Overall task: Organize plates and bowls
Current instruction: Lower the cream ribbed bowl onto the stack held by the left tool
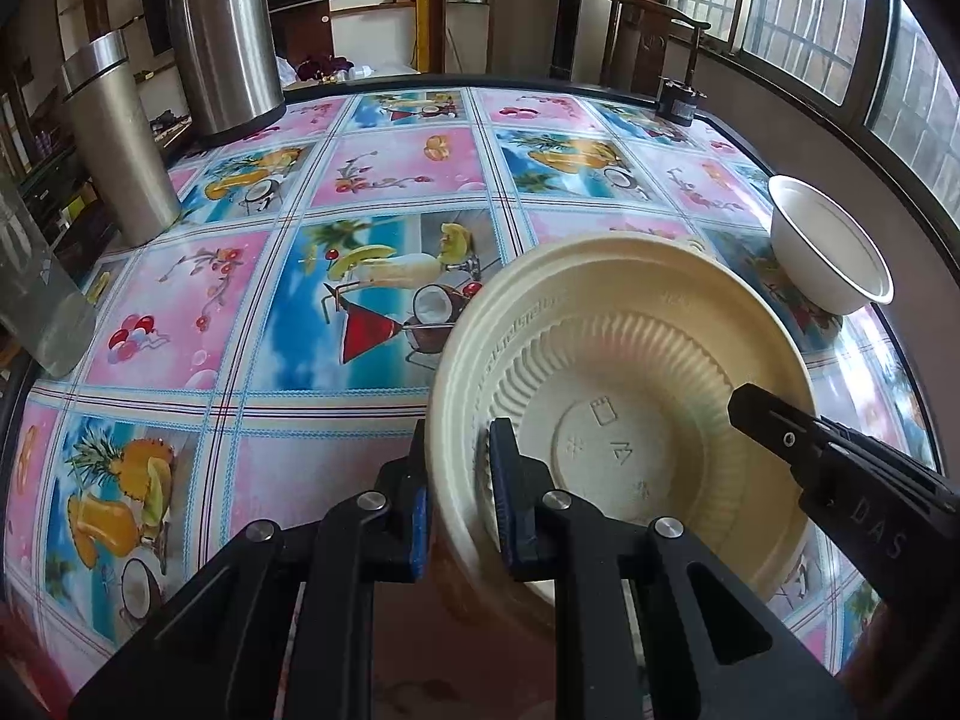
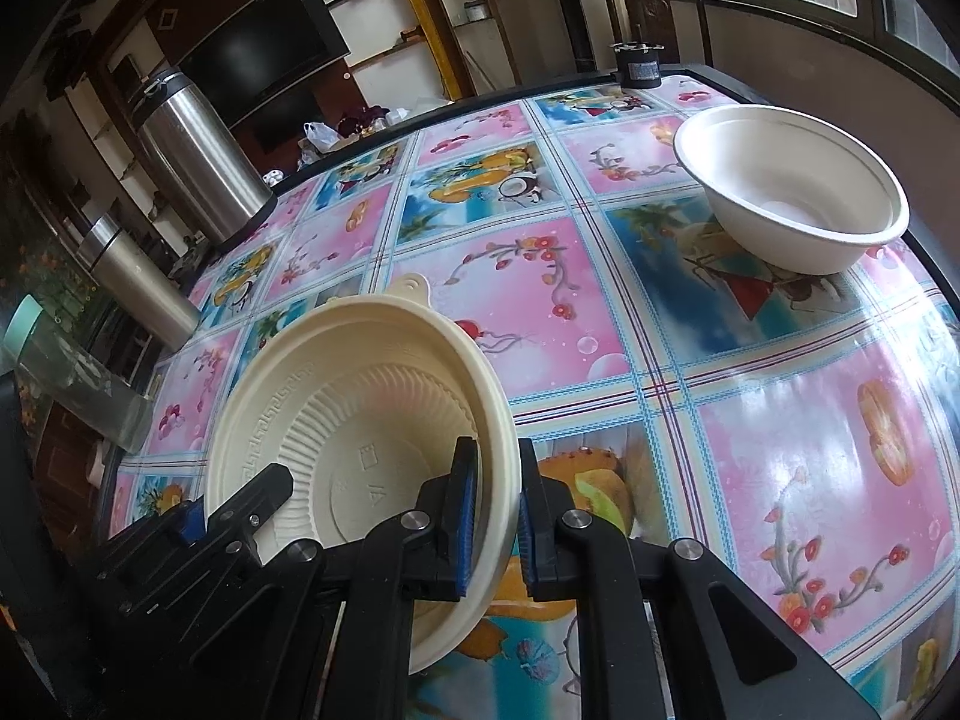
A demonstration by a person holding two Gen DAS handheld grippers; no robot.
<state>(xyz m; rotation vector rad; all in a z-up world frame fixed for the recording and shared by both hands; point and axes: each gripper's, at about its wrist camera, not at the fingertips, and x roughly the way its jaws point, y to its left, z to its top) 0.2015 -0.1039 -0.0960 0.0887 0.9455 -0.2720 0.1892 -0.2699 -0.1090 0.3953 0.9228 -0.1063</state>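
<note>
On the side of the right tongs (image 1: 741,405) we read the raised letters "DAS", with more of the word out of frame; the cream bowl (image 1: 624,420) carries embossed marks on its bottom and along its inner band, too faint for us to read. We count two bowls: this cream one, ribbed inside, with a small tab on its far rim, and a white bowl (image 2: 792,186) standing upright well apart on the far right of the desk (image 1: 372,354). We also count two steel flasks (image 1: 225,36) at the far left and one small black device (image 2: 639,63) at the far edge. Both tongs grip the cream bowl: the left tongs (image 1: 459,504) are pinched on its left rim, the right tongs (image 2: 495,525) are narrowed onto its right rim, one blue pad inside and one outside. The bowl sits tilted between them, over the fruit-patterned cloth.
</note>
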